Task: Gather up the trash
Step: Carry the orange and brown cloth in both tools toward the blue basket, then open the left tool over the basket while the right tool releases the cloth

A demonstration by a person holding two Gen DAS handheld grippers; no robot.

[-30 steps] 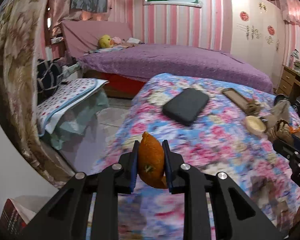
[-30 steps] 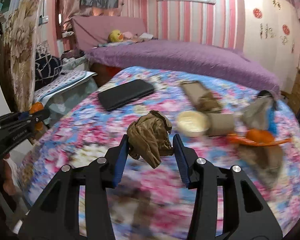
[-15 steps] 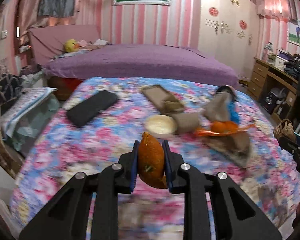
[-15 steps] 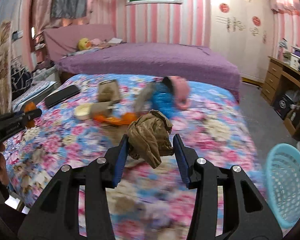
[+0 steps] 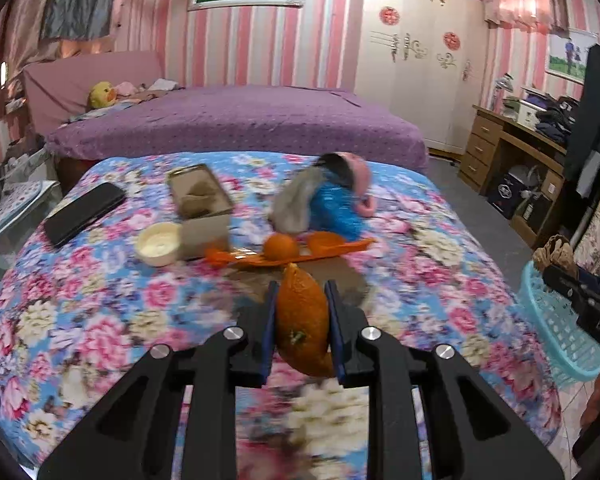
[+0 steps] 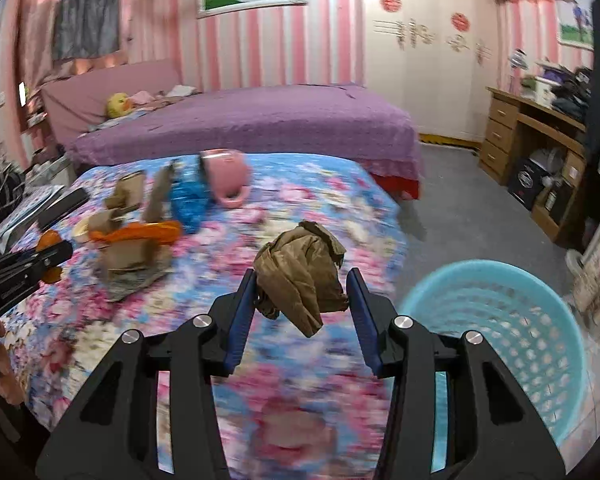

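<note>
My left gripper (image 5: 301,300) is shut on an orange peel (image 5: 302,320), held above the floral bedspread (image 5: 100,300). My right gripper (image 6: 302,288) is shut on a crumpled brown paper (image 6: 300,272), held over the bed's right edge, just left of a light-blue plastic basket (image 6: 500,320) on the floor. The basket also shows in the left wrist view (image 5: 556,332) with the right gripper (image 5: 560,270) above it. On the bed lie an orange (image 5: 281,246), an orange strip (image 5: 332,250), brown cardboard pieces (image 5: 204,216) and a blue wrapper (image 5: 336,212).
A black case (image 5: 84,212), a small cream bowl (image 5: 159,243) and a pink mug (image 6: 226,178) sit on the bed. A purple bed (image 5: 240,120) stands behind. A wooden desk (image 5: 520,160) is at the right, with grey floor between.
Both grippers have swung to the right along the bed with their loads still held. The blue basket has come into view beside the right gripper.
</note>
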